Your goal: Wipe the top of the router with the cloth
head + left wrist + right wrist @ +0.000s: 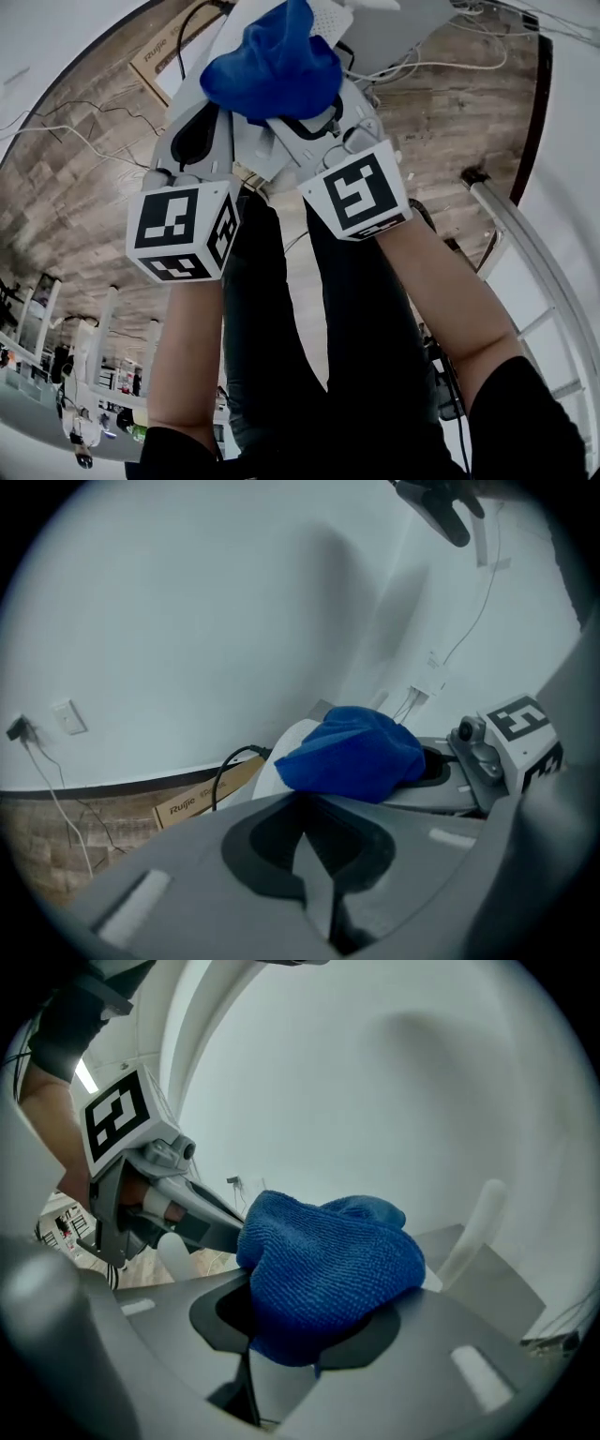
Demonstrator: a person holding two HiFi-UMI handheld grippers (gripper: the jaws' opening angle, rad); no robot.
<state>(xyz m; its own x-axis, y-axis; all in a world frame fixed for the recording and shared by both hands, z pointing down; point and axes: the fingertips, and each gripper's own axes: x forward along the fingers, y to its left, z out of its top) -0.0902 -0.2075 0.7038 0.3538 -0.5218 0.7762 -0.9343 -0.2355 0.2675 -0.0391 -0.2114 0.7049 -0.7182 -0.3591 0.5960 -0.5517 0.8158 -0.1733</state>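
The light is soft, cool and even in all three views, without hard glare; the white wall carries only a faint grey shadow, and the blue cloth looks saturated and sharp enough to show its weave. Every view bends strongly like a fisheye, so the floor boards curve in the head view, and both gripper views end in dark rounded corners. The near grey surfaces of the left gripper and the right gripper are soft and out of focus.
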